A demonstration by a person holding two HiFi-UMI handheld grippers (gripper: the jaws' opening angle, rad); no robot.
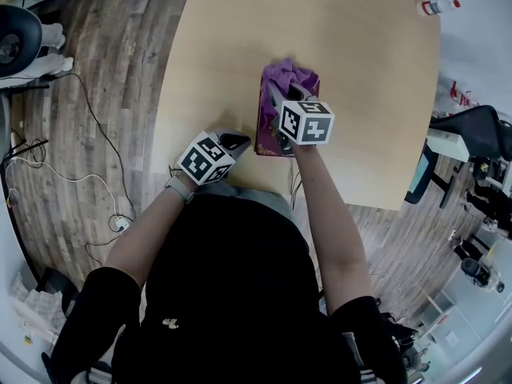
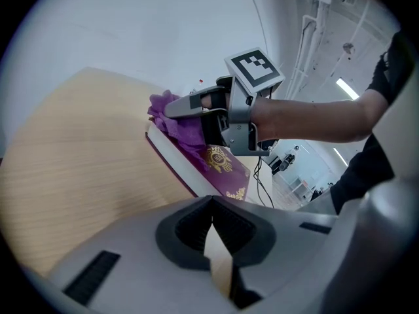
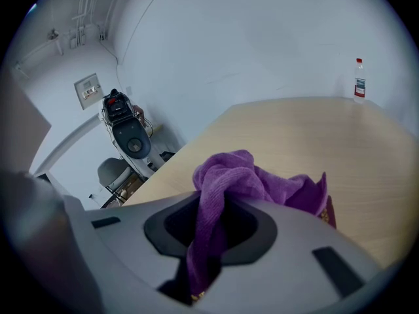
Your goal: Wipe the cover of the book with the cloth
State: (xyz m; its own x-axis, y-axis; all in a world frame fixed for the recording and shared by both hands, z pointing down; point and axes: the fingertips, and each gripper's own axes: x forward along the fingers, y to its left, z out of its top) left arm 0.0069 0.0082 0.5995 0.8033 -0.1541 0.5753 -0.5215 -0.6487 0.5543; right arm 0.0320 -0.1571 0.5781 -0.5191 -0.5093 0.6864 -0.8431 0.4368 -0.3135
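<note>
**Operator:** Where's the book?

**Spotter:** Middle of the tabletop (image 1: pixel 360 94), a touch toward your near edge. It's the maroon book (image 1: pixel 267 138), its long side running away from you. Your right claw (image 1: pixel 282 94) is over it, pinching the purple cloth (image 1: pixel 292 74). The cloth bunches up on the book's far end, and one fold runs straight down between the jaws.

**Operator:** And my left?

**Spotter:** Your left claw (image 1: pixel 236 141) is low by the near edge, just beside the book's near left corner; touching or not, I can't tell. Its jaws are pressed almost together with only a sliver of tabletop showing between them, and nothing is held.

**Operator:** What's around me?

**Spotter:** From above, your right claw's marker cube (image 1: pixel 308 122) hides much of the cover. A small bottle (image 1: pixel 438 6) stands at the far right corner, well apart from the book. Off the tabletop, cables (image 1: pixel 96 122) trail over the wood floor (image 1: pixel 104 46) on your left, and a dark chair (image 1: pixel 472 130) sits by the right edge.
</note>
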